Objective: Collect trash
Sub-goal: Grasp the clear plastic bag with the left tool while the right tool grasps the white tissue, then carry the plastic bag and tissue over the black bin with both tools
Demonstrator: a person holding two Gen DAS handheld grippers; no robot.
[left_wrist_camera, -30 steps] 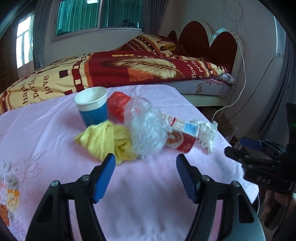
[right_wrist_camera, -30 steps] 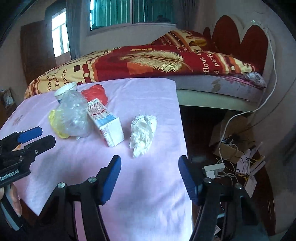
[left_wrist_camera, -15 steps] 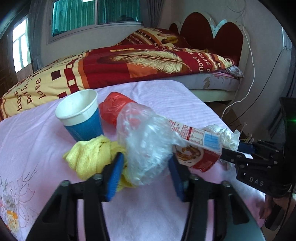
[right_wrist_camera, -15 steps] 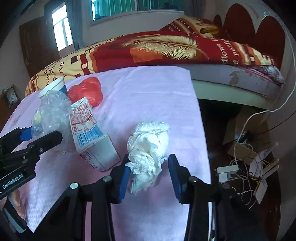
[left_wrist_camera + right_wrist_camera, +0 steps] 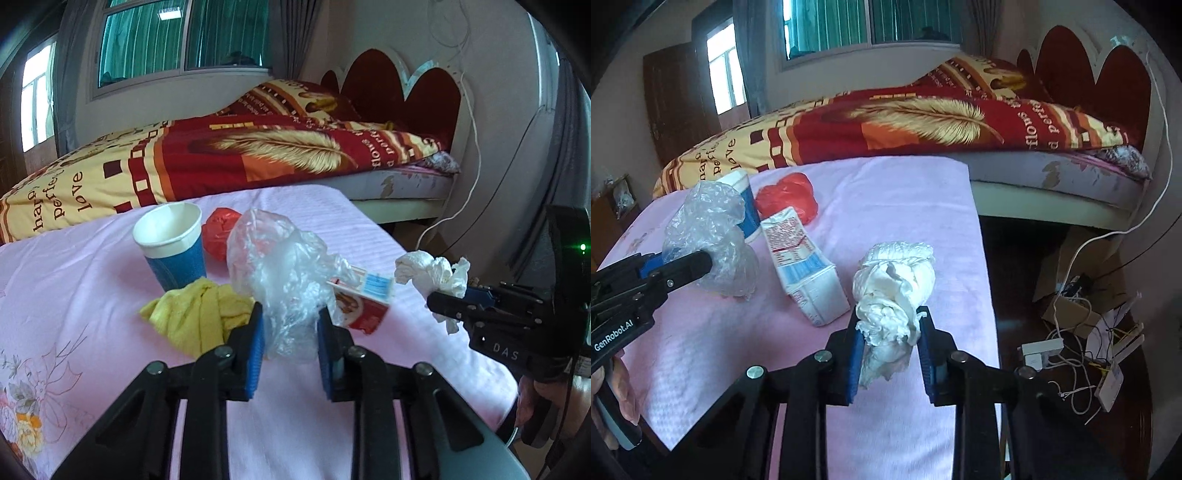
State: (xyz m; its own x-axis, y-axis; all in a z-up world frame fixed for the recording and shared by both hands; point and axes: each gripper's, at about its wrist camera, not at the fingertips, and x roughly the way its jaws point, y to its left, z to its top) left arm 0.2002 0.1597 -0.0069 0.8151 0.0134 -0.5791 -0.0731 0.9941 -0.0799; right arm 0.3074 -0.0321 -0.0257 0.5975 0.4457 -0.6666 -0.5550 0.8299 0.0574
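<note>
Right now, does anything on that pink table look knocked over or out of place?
The small carton lies tipped on its side beside the upright blue paper cup. A yellow cloth sits crumpled among the trash. Nothing looks spilled.

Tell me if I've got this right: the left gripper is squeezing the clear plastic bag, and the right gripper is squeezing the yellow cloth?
Not quite. The left gripper does squeeze the clear plastic bag, but the right gripper is shut on the crumpled white tissue, as the right wrist view shows. The yellow cloth lies untouched on the pink cover by the blue paper cup.
</note>
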